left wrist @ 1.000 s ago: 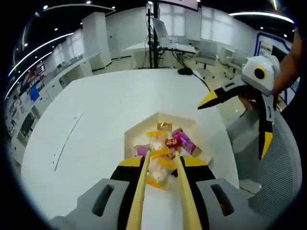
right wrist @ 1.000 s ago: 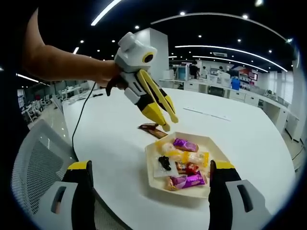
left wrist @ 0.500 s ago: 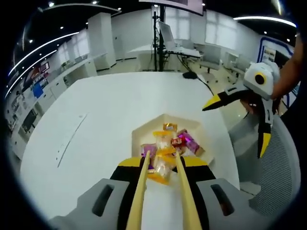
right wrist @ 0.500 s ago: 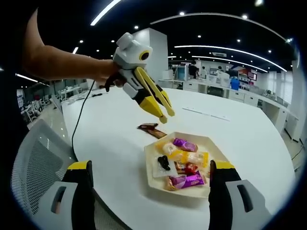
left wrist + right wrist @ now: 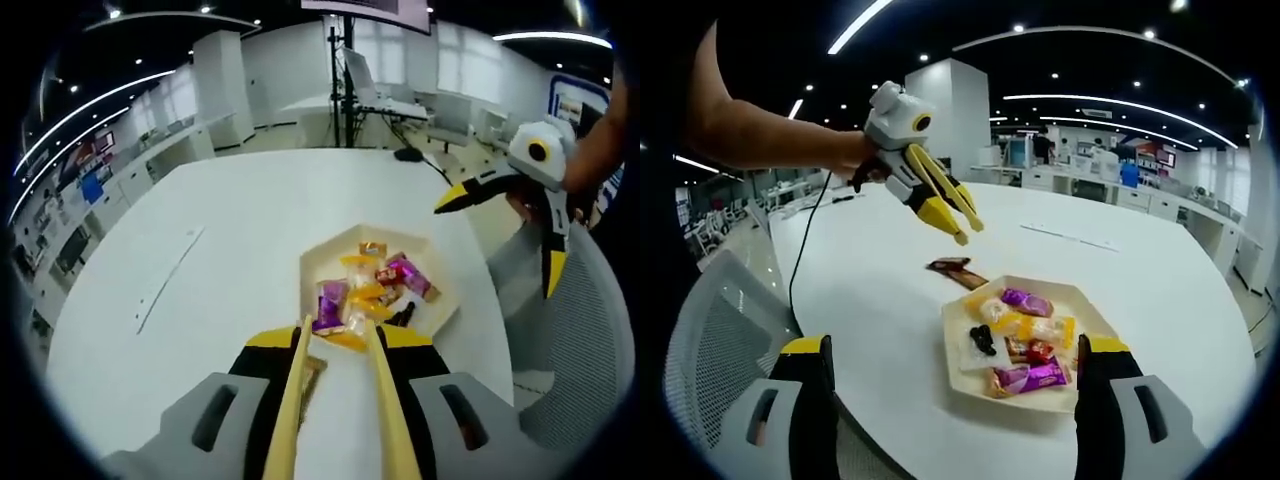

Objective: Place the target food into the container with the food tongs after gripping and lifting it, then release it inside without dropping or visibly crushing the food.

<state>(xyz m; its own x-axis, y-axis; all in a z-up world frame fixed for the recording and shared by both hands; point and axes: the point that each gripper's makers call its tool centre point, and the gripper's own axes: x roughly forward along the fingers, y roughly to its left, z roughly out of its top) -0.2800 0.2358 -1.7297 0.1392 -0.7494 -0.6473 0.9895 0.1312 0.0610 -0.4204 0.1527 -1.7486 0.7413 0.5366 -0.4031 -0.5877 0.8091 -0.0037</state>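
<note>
Currently the left gripper [image 5: 962,228] is held above the counter [image 5: 1160,290], its jaws nearly together around wooden tongs [image 5: 340,400] with nothing gripped. Wrapped snacks [image 5: 1025,340] lie in the hexagonal container [image 5: 1085,300]; one brown bar [image 5: 958,272] lies just beside it. Right gripper [image 5: 505,235] jaws are spread apart. Wrapper text unreadable

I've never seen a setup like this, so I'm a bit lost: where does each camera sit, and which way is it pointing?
Left gripper view: rides on the left gripper, looking along the wooden tongs toward the tray of wrapped snacks on the white table; the right gripper and a hand show at right.
Right gripper view: rides on the right gripper, jaws wide apart, looking across the table at the tray; the left gripper, raised above the table, and an arm show.
Shared: tray, table, brown bar.
</note>
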